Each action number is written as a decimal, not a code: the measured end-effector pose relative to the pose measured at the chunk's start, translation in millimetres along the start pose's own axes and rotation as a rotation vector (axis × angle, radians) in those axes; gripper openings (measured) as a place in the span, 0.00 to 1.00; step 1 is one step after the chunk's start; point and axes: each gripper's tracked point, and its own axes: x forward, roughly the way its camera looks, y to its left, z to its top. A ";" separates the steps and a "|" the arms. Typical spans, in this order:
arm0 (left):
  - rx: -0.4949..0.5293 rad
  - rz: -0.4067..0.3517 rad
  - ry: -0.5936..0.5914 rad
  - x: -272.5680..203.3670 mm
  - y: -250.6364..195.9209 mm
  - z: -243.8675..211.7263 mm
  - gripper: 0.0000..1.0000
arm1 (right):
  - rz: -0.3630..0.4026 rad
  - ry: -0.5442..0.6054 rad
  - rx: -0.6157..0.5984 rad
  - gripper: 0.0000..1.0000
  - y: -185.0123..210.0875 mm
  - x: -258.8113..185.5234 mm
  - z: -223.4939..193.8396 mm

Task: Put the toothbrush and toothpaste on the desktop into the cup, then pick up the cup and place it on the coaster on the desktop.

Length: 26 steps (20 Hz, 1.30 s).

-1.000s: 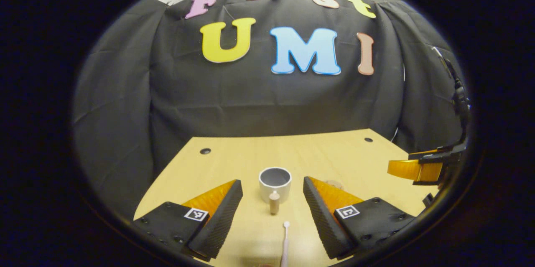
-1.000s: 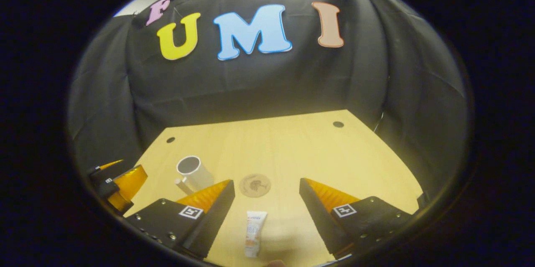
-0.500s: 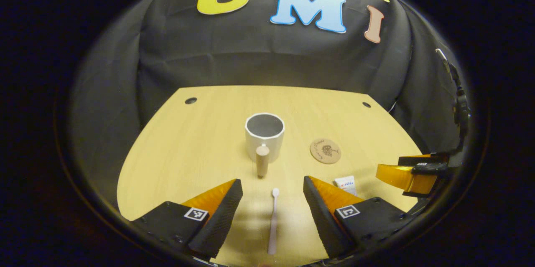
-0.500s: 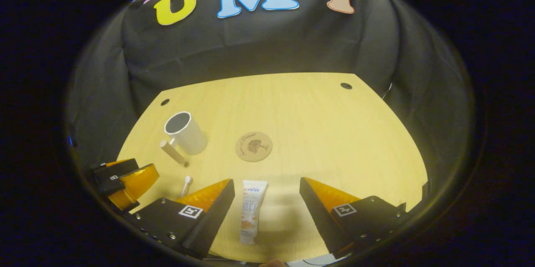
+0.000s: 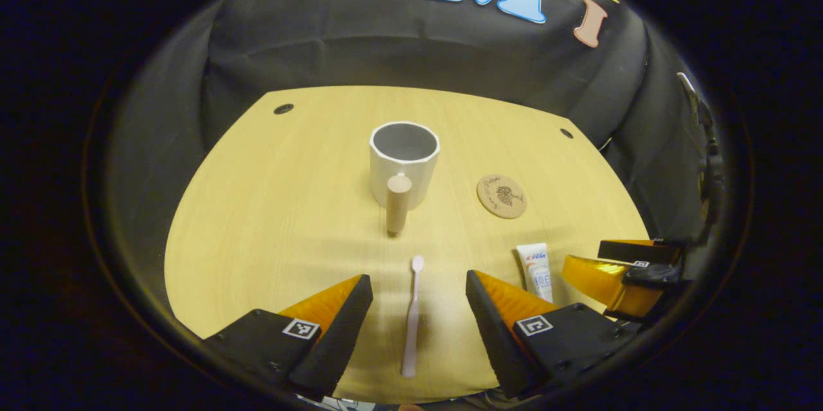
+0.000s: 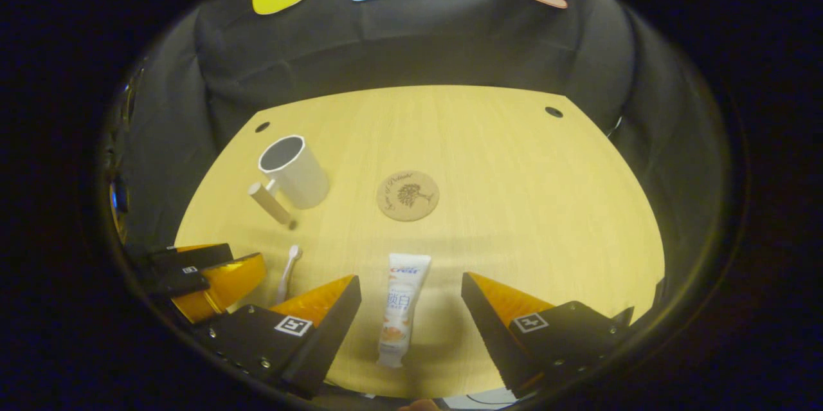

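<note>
Left gripper view had basically nothing done yet: desk (image 5: 257, 205) held an empty cup (image 5: 404, 163), bare coaster (image 5: 501, 196), toothpaste (image 6: 398, 308) flat between the wide-open, empty right gripper (image 6: 410, 314), toothbrush (image 5: 411, 318) flat between the equally open left gripper (image 5: 418, 318).

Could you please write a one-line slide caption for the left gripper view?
Open left gripper poised above a pale pink toothbrush, facing a white wooden-handled cup on the light wooden desktop.

In your left gripper view the toothpaste (image 5: 535, 271) is partly hidden behind your left tongs (image 5: 418, 324). In your right gripper view the toothbrush (image 6: 287, 273) handle disappears behind the right tongs (image 6: 410, 327). The coaster (image 6: 407, 195) print is too small to make out.
</note>
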 end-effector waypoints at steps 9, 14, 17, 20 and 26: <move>-0.010 0.020 0.253 10.8 2.2 -44.8 0.96 | 0.007 0.151 -0.012 0.97 6.9 15.6 -34.6; -0.017 0.040 0.350 13.2 3.6 -58.0 0.97 | -0.004 0.233 -0.012 0.97 6.6 29.2 -47.0; -0.008 0.049 0.379 17.3 5.4 -59.4 1.00 | -0.003 0.273 -0.018 0.97 7.7 37.0 -51.8; -0.012 0.052 0.412 19.6 5.7 -61.5 0.97 | -0.012 0.308 -0.020 0.97 5.7 42.6 -55.6; -0.039 0.043 0.474 21.7 3.0 -73.0 0.96 | -0.011 0.340 -0.016 0.97 3.4 50.9 -62.3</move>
